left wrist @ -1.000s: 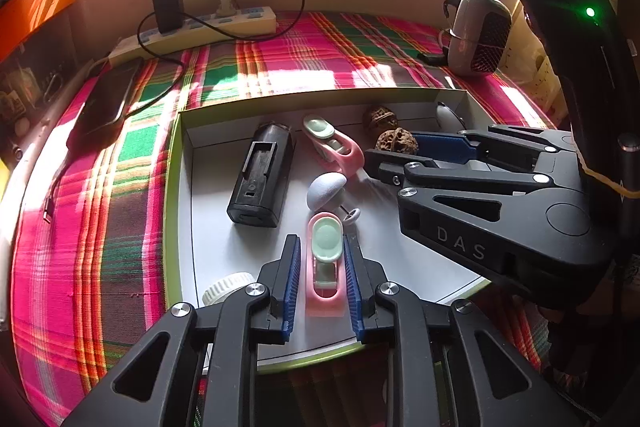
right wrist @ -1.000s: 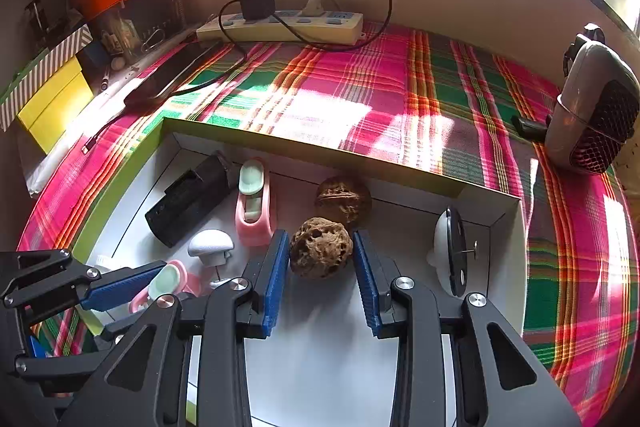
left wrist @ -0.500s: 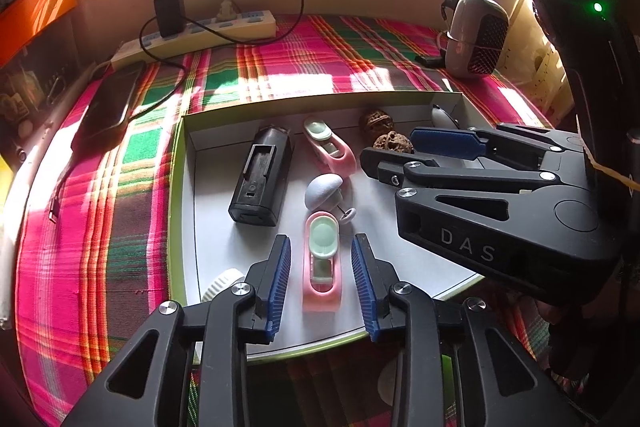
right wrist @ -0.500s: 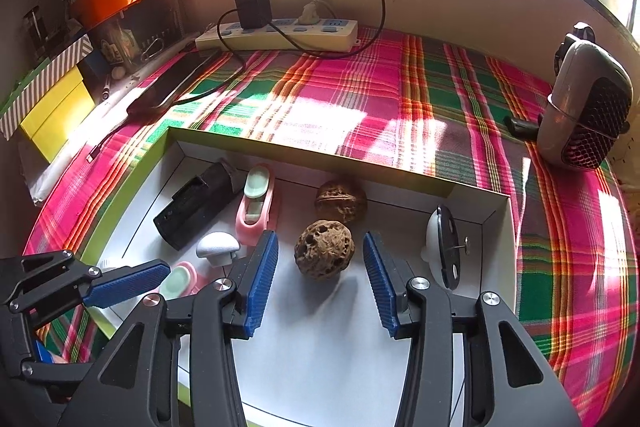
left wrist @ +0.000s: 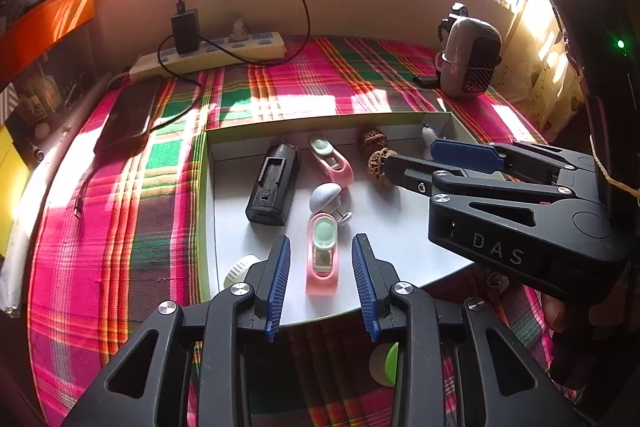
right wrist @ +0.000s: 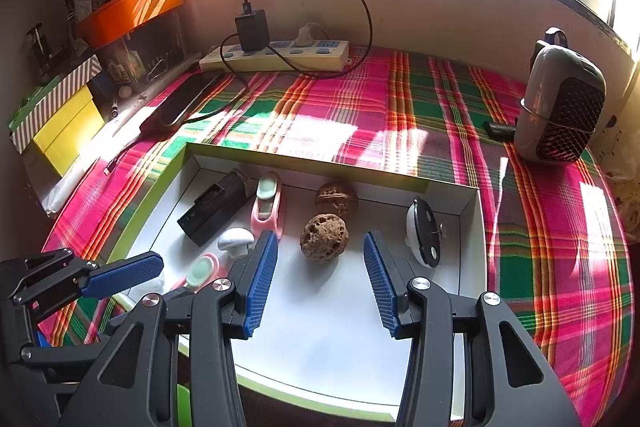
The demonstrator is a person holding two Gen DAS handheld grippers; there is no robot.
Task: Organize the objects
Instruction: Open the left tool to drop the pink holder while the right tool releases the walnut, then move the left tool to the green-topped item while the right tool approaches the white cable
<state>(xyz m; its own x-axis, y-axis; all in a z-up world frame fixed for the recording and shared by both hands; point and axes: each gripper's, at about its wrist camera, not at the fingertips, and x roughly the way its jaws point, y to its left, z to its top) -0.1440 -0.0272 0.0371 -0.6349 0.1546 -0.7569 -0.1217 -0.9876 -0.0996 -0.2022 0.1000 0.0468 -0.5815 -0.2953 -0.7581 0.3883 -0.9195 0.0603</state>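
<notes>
Pink clip [left wrist: 322, 255] and walnut [right wrist: 324, 237] lie loose between my wide jaws. A careless lift could nudge either across the tray [right wrist: 466, 205].

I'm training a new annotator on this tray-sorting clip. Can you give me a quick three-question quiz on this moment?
1. True or false: the left gripper is clamped on the pink clip.
2. What lies ahead of the right gripper? A) black battery holder B) walnut C) white mushroom-shaped piece
3. How many walnuts are in the white tray?

Key: 1. False, the pads stand clear of it. 2. B, the walnut. 3. Two.
</notes>
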